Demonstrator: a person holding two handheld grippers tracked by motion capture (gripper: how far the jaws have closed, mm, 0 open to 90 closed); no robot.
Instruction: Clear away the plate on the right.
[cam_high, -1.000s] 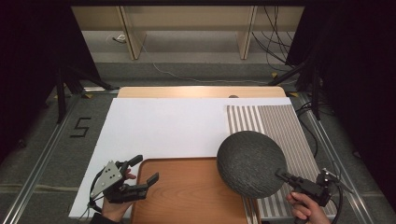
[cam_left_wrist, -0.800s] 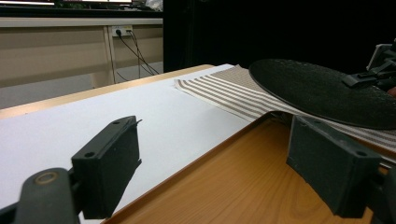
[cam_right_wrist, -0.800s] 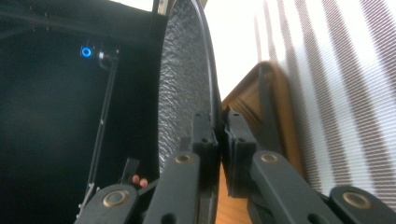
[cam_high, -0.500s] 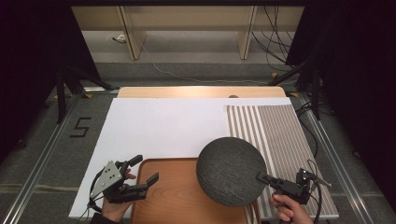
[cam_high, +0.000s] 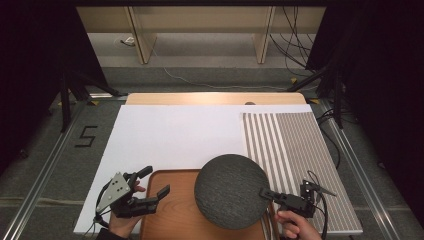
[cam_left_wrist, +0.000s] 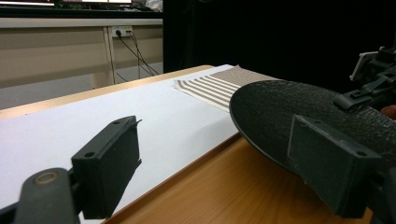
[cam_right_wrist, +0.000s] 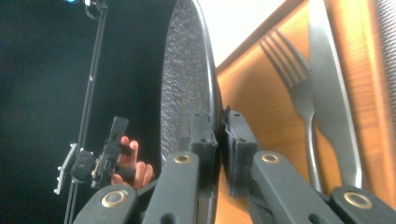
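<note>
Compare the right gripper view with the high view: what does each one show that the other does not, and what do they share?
Right gripper view alone: a fork and a knife lying on the wooden tray.

High view alone: the striped mat, the white table cover and the floor mark.

Both: the dark round plate, pinched at its rim by the right claw, and the open left claw.

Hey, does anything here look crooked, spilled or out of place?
Nothing is spilled or broken. The dark round plate isn't lying flat: the right tool pinches its rim and holds it above the wooden tray. A fork and knife lie side by side on the tray under it. The left tool is open.
</note>
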